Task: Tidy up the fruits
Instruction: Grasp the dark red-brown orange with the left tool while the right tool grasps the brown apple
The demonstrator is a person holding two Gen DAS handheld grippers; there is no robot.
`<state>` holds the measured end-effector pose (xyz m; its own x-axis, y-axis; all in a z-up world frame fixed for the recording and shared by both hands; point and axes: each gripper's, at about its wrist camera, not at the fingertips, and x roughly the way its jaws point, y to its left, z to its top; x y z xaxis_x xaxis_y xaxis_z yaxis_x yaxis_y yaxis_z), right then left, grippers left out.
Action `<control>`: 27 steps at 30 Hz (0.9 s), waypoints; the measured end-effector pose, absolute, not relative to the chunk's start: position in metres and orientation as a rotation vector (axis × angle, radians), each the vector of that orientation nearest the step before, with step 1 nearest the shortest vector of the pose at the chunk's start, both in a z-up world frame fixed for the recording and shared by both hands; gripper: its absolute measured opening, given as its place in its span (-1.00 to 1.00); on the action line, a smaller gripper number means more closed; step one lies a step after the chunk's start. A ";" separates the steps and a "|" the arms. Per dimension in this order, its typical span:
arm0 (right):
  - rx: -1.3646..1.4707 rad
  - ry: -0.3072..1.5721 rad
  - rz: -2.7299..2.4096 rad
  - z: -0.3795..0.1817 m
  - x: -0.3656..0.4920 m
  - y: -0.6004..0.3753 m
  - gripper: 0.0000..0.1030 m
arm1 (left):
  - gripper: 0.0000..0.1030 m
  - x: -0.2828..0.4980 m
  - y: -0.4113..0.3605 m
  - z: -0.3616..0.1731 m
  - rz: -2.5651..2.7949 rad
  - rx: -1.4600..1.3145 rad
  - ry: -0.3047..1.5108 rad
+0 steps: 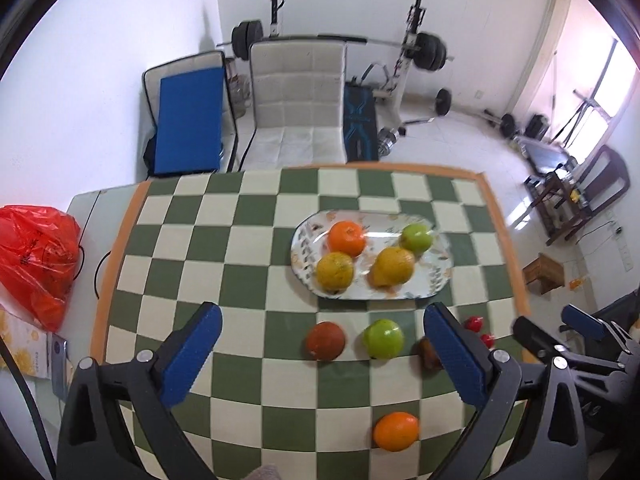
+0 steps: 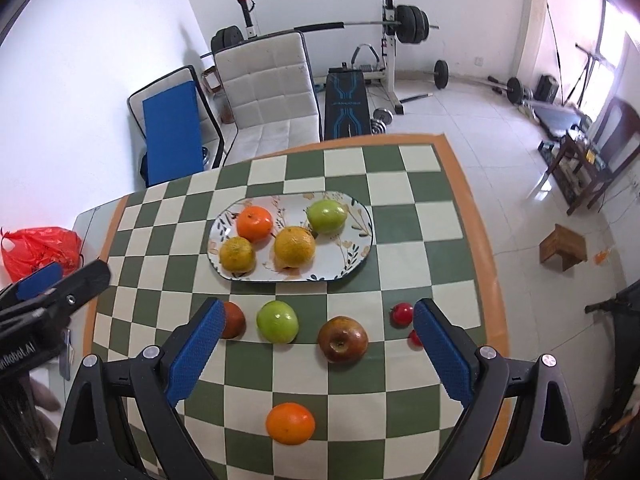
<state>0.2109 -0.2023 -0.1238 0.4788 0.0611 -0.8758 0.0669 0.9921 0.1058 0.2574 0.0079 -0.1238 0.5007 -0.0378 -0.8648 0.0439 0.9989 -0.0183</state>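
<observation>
An oval patterned plate [image 1: 436,280] [image 2: 352,256] on the checkered table holds an orange [image 1: 347,237] [image 2: 255,223], two yellow citrus fruits [image 1: 335,271] [image 1: 393,266] and a green apple [image 1: 417,237] [image 2: 327,216]. Loose on the cloth in front of it lie a dark red fruit [image 1: 325,341] [image 2: 233,320], a green apple [image 1: 383,338] [image 2: 277,321], a brownish red apple [image 2: 343,339], small red fruits [image 2: 401,313] and an orange [image 1: 396,431] [image 2: 290,423]. My left gripper [image 1: 322,354] and my right gripper [image 2: 316,350] hover open and empty above the loose fruits.
The checkered cloth [image 1: 224,248] has an orange border, with the table's right edge near the small red fruits. A red plastic bag [image 1: 36,256] lies off the left side. A white chair [image 1: 298,100] and gym gear stand behind the table.
</observation>
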 end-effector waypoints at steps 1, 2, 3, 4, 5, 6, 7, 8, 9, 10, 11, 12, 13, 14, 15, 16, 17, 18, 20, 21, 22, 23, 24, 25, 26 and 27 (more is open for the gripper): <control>0.158 1.094 -0.001 -0.134 0.215 -0.207 0.88 | 1.00 0.263 0.009 -0.133 -0.028 0.020 1.061; 0.177 1.112 0.002 -0.143 0.219 -0.211 0.88 | 1.00 0.268 0.010 -0.143 -0.013 0.032 1.084; 0.190 1.138 0.000 -0.155 0.223 -0.216 0.88 | 1.00 0.273 0.011 -0.152 -0.001 0.037 1.102; 0.203 1.165 -0.004 -0.168 0.228 -0.221 0.88 | 1.00 0.277 0.013 -0.163 0.012 0.041 1.122; 0.211 1.187 -0.009 -0.181 0.231 -0.221 0.88 | 1.00 0.285 0.015 -0.177 0.025 0.042 1.158; 0.225 1.217 -0.014 -0.196 0.235 -0.225 0.87 | 1.00 0.289 0.017 -0.188 0.030 0.040 1.181; 0.244 1.242 -0.014 -0.209 0.237 -0.227 0.84 | 1.00 0.295 0.018 -0.202 0.031 0.033 1.222; 0.270 1.266 -0.015 -0.224 0.239 -0.230 0.71 | 1.00 0.300 0.020 -0.214 0.035 0.023 1.258; 0.288 1.291 -0.016 -0.238 0.242 -0.233 0.65 | 1.00 0.305 0.021 -0.228 0.038 0.007 1.299; 0.296 1.325 -0.018 -0.254 0.244 -0.233 0.53 | 1.00 0.310 0.022 -0.240 0.033 -0.004 1.334; 0.306 1.347 -0.021 -0.267 0.245 -0.232 0.47 | 1.00 0.314 0.022 -0.254 0.034 -0.011 1.372; 0.318 1.370 -0.018 -0.281 0.247 -0.231 0.47 | 1.00 0.319 0.022 -0.266 0.035 -0.016 1.404; 0.318 1.389 -0.019 -0.293 0.247 -0.227 0.46 | 1.00 0.322 0.021 -0.275 0.024 -0.023 1.429; 0.320 1.408 -0.025 -0.304 0.247 -0.226 0.46 | 1.00 0.325 0.019 -0.285 0.017 -0.025 1.454; 0.323 1.422 -0.024 -0.313 0.248 -0.224 0.46 | 1.00 0.328 0.017 -0.295 0.006 -0.023 1.478; 0.322 1.436 -0.023 -0.320 0.249 -0.222 0.46 | 0.99 0.332 0.015 -0.303 -0.011 -0.026 1.503; 0.327 1.447 -0.025 -0.327 0.249 -0.220 0.46 | 0.99 0.334 0.012 -0.311 -0.027 -0.032 1.529; 0.336 1.457 -0.023 -0.332 0.250 -0.220 0.46 | 0.96 0.335 0.010 -0.319 -0.040 -0.037 1.554; 0.343 1.473 -0.024 -0.341 0.251 -0.219 0.46 | 0.83 0.336 0.006 -0.332 -0.063 -0.041 1.584; 0.346 1.482 -0.022 -0.345 0.252 -0.218 0.46 | 0.66 0.336 0.004 -0.338 -0.073 -0.042 1.599; 0.345 1.490 -0.022 -0.349 0.254 -0.217 0.46 | 0.38 0.335 0.002 -0.343 -0.087 -0.047 1.614; 0.346 1.497 -0.021 -0.351 0.257 -0.217 0.46 | 0.24 0.334 0.001 -0.348 -0.096 -0.050 1.628; 0.346 1.503 -0.022 -0.354 0.259 -0.216 0.46 | 0.02 0.333 0.000 -0.352 -0.113 -0.064 1.642; 0.340 1.512 -0.021 -0.358 0.261 -0.215 0.46 | 0.03 0.330 -0.001 -0.353 -0.113 -0.066 1.643; 0.339 1.517 -0.020 -0.361 0.266 -0.213 0.44 | 0.03 0.328 -0.001 -0.352 -0.110 -0.060 1.637; 0.341 1.525 -0.015 -0.364 0.268 -0.212 0.41 | 0.03 0.324 -0.002 -0.352 -0.106 -0.046 1.635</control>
<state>0.2680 -0.2124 -0.3644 0.0558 0.2018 -0.9778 0.2212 0.9525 0.2092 0.3242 -0.0025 -0.3523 -0.0671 -0.0946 -0.9933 0.0343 0.9947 -0.0970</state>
